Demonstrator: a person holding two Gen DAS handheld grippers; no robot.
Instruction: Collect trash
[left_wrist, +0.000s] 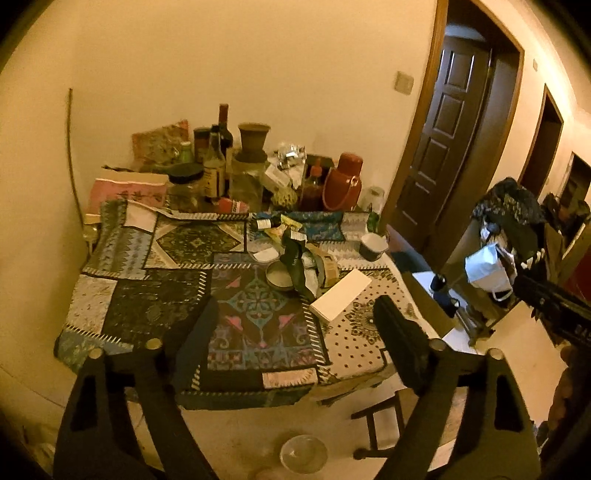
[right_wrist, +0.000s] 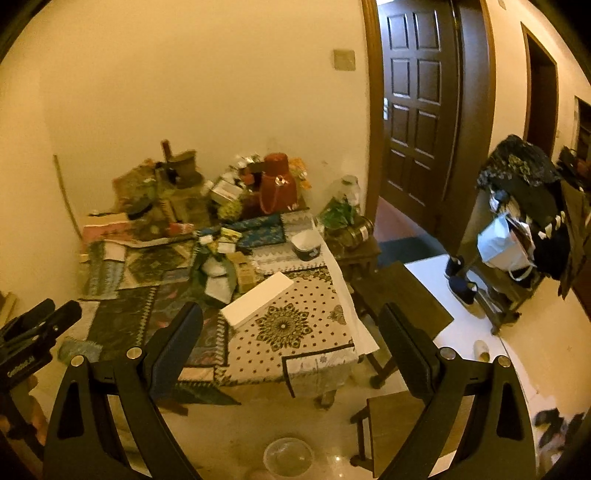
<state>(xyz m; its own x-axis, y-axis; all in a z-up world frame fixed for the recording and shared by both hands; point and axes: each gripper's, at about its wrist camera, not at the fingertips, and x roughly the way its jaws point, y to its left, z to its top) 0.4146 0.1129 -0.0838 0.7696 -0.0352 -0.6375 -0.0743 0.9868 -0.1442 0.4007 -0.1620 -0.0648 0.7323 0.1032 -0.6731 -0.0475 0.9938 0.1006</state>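
A table under a patchwork cloth (left_wrist: 147, 295) carries a heap of wrappers and small cartons (left_wrist: 295, 254) around a round tin (left_wrist: 279, 275), with a flat white box (left_wrist: 340, 299) beside it. The same heap (right_wrist: 221, 266) and white box (right_wrist: 258, 302) appear in the right wrist view. My left gripper (left_wrist: 295, 325) hovers open above the table's near edge, nothing between its fingers. My right gripper (right_wrist: 291, 332) is open and empty too, over the near right corner. Each gripper peeks into the other's view at the frame edge.
Bottles (left_wrist: 221, 155), jars and a red thermos (left_wrist: 343, 181) crowd the table's back by the wall. A clear bowl (left_wrist: 303, 452) lies on the floor below, next to a wooden stool (right_wrist: 395, 424). Right of the table are a dark door (right_wrist: 417, 110) and a rack with bags (right_wrist: 517, 236).
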